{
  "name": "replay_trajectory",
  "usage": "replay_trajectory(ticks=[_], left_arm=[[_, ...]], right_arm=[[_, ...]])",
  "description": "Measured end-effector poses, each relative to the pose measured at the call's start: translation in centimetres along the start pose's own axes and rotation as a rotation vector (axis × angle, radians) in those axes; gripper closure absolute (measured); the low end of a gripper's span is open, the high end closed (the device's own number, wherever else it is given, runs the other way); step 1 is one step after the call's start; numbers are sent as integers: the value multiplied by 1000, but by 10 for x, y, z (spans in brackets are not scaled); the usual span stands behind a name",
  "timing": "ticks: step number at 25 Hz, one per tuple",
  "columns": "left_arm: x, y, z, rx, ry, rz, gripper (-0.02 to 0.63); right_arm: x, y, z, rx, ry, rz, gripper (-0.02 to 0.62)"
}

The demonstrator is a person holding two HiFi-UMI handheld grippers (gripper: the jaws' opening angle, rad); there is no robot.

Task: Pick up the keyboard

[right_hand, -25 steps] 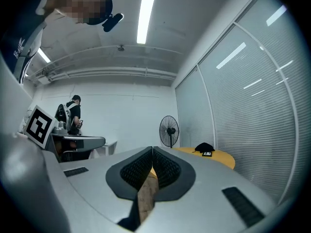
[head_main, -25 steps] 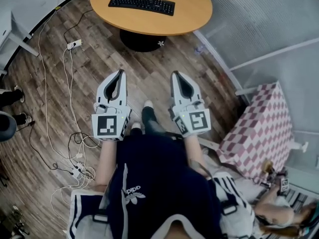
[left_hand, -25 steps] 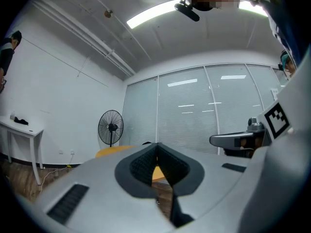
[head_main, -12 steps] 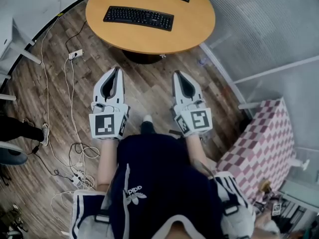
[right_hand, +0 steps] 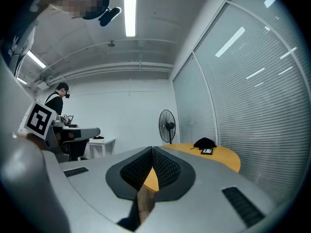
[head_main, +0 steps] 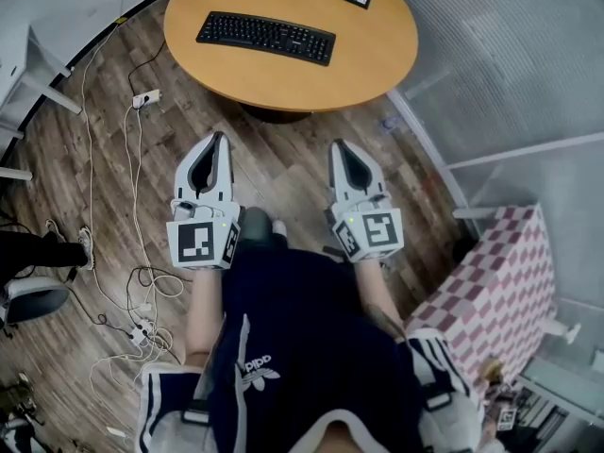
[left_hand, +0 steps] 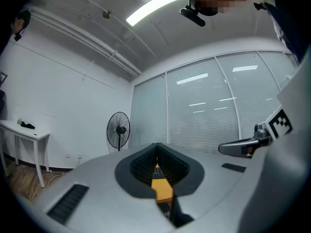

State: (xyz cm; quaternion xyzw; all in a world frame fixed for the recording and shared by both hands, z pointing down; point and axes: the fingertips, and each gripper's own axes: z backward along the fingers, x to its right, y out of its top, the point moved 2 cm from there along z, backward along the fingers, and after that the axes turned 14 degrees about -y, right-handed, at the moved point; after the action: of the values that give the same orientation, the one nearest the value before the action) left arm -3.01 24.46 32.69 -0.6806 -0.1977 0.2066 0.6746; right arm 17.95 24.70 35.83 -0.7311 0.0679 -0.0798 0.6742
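Wearer: dark navy top with white logo, white-striped sleeves. Both left gripper and right gripper: grey shells, textured black pads, black-and-white square-marker cubes.

Black keyboard lying flat, slightly angled, on round wooden table, left of centre.

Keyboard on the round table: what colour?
Black keyboard, clearest in the head view.

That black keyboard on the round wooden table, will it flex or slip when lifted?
The black keyboard looks like a long rigid slab, so it probably stays stiff. Lying flat on the smooth round wooden table, it may slide if nudged. Gripped at one end, it would likely tilt.
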Motion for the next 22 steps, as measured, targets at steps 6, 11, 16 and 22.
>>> replay_trajectory(ticks=[6,11,16,22], left_arm=[[-11,-5,-12,-11,9,14,602],[-30,-7,-34,-29,-1,18,601],[-63,-10,-66,-41,-47,41,602],[-112,-3,-116,-47,-124,45,603]], right_arm=[[3,-3,-13,-12,9,-35,589],[6,-2,-39,-18,0,-56,589],[7,-1,-80,-27,-33,-62,589],[3,13,-145,-18,-80,-62,589]])
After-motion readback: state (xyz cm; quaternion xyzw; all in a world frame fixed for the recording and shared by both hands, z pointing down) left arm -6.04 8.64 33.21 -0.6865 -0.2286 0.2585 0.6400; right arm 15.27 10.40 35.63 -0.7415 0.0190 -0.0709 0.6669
